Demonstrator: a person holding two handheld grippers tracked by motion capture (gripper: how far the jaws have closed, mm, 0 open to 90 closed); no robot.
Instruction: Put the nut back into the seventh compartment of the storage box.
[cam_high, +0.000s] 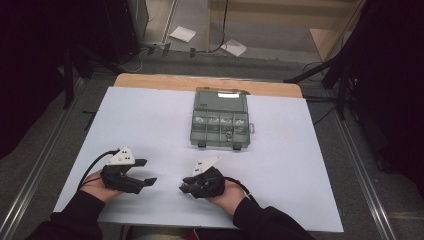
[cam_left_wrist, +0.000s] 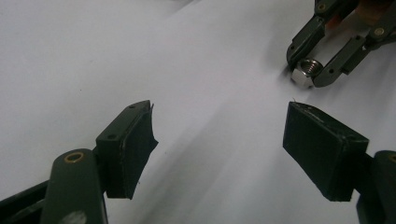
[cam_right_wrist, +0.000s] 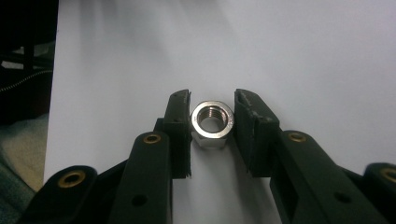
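Step in hand, as judged: pick-up of a steel hex nut (cam_right_wrist: 212, 123) from the white surface (cam_high: 150, 120). In the right gripper view the nut sits upright, threaded bore facing up, at centre frame between the two black pads of the right gripper (cam_right_wrist: 212, 122); the left-hand pad touches a flat of the nut, while a thin sliver of light seems to remain at the right-hand pad, so the grasp reads as closed about the nut but not certainly firm. The left gripper view confirms the nut (cam_left_wrist: 304, 72) at upper right of the frame, resting on the surface with the right gripper's (cam_left_wrist: 308, 70) jaws either side. In the high view the right gripper (cam_high: 186, 187) lies low at lower centre, and the left gripper (cam_high: 148, 172) at lower left is released, jaws wide apart with nothing between them. A grey compartment box (cam_high: 220, 122) stands with its lid raised at upper centre, well apart from both grippers. Next move, as judged, calls for a fully seated squeeze on opposite flats before any lift, then a level carry toward the box; a loose hold could let the nut tip or roll
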